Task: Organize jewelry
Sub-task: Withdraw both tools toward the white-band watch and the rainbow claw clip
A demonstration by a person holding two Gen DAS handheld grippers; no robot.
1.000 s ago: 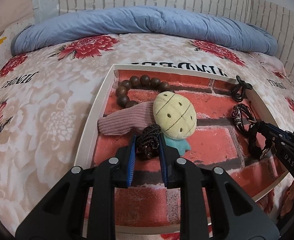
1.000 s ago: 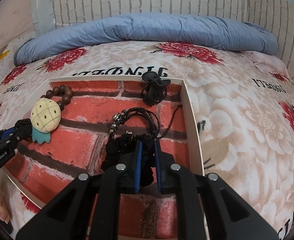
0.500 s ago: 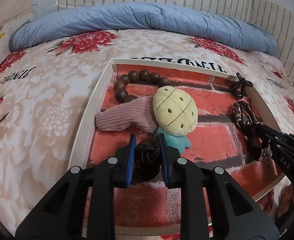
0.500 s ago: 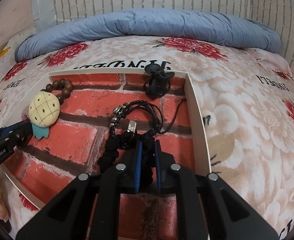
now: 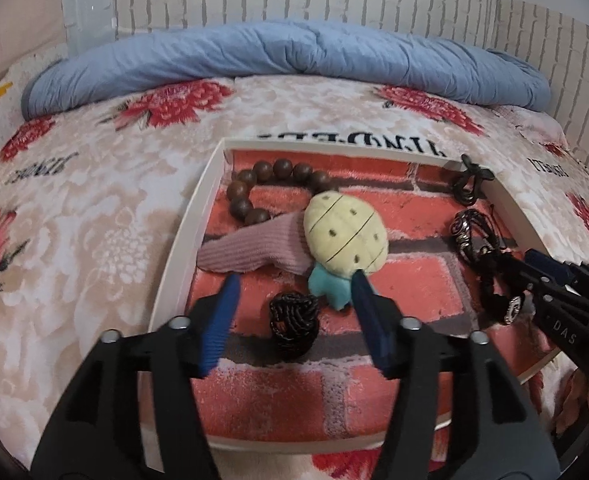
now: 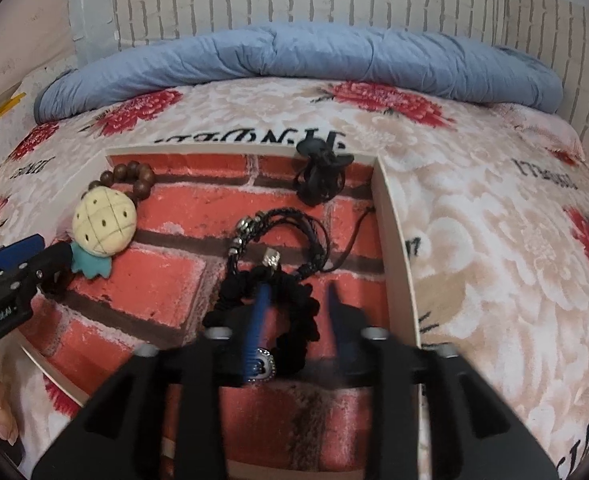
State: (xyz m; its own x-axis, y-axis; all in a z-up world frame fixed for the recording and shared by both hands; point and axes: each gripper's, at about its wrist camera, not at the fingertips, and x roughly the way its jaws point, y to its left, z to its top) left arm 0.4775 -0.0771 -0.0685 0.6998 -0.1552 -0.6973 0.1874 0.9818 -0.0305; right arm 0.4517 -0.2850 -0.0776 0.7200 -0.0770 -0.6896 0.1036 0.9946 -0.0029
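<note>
A shallow white-rimmed tray [image 5: 180, 240] with a red brick-print floor lies on the bed. My left gripper [image 5: 294, 314] has its jaws opening around a small dark coiled hair tie [image 5: 292, 326], which rests on the tray floor free of both pads. In the right wrist view my right gripper [image 6: 298, 314] is also opening over a black scrunchie [image 6: 294, 304] with a round silver charm; part of the scrunchie lies between the pads, and neither pad squeezes it. A black braided bracelet [image 6: 284, 230] lies just beyond it.
Also in the tray are a plush pineapple [image 5: 344, 238], a pink knitted piece [image 5: 250, 250], a wooden bead bracelet [image 5: 262, 186] and a black clip [image 6: 320, 178]. The flowered bedspread [image 6: 494, 240] surrounds the tray, with a blue quilt [image 5: 294, 56] along the brick-pattern wall.
Both grippers went from shut to open. The left one drew the coiled hair tie nearer and let it go on the tray floor. The right one let go of the black scrunchie.
</note>
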